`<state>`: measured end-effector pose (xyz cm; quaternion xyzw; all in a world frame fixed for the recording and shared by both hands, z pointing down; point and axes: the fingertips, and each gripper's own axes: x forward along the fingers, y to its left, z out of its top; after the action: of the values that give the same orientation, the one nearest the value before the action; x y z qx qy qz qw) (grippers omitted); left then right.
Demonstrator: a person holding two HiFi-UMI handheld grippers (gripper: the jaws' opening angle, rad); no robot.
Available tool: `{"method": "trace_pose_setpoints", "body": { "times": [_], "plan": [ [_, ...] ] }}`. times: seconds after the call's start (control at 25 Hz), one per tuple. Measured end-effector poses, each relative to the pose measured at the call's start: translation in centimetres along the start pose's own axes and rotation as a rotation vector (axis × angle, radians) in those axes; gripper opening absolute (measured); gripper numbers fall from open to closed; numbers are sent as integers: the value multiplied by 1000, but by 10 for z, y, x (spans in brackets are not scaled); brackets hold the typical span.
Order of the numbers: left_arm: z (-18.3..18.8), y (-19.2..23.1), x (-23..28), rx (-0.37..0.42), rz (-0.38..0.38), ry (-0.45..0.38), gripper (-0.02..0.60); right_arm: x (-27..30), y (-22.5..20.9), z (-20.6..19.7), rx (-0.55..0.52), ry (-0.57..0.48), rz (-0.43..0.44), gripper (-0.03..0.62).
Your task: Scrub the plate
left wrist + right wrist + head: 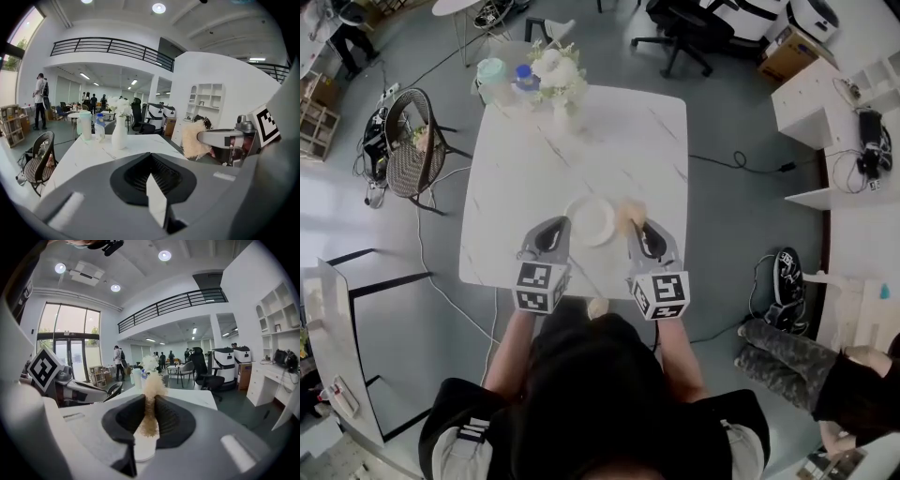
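Close under camera, right gripper (637, 227) clamped on fluffy tan scrubber (630, 214), white plate (591, 222) flat just ahead-left of its tips, left gripper (559, 228) shut, nothing clearly held, beside plate's left rim; right nearer, short leftward sweep likely enough.

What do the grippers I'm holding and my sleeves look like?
Both the left gripper and right gripper have grey bodies with black ribbed inner faces, each carrying a white cube printed with black square markers. The sleeves are black with white stripes.
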<state>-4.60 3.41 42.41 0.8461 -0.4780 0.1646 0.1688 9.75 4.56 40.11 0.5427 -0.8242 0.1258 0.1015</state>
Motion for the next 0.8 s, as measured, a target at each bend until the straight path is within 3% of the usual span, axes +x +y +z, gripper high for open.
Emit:
{"method": "trace_pose_setpoints", "body": {
  "times": [0.8],
  "plan": [
    [-84, 52, 77, -118, -19, 223, 6, 95, -5, -81, 83, 215, 61, 58]
  ]
}}
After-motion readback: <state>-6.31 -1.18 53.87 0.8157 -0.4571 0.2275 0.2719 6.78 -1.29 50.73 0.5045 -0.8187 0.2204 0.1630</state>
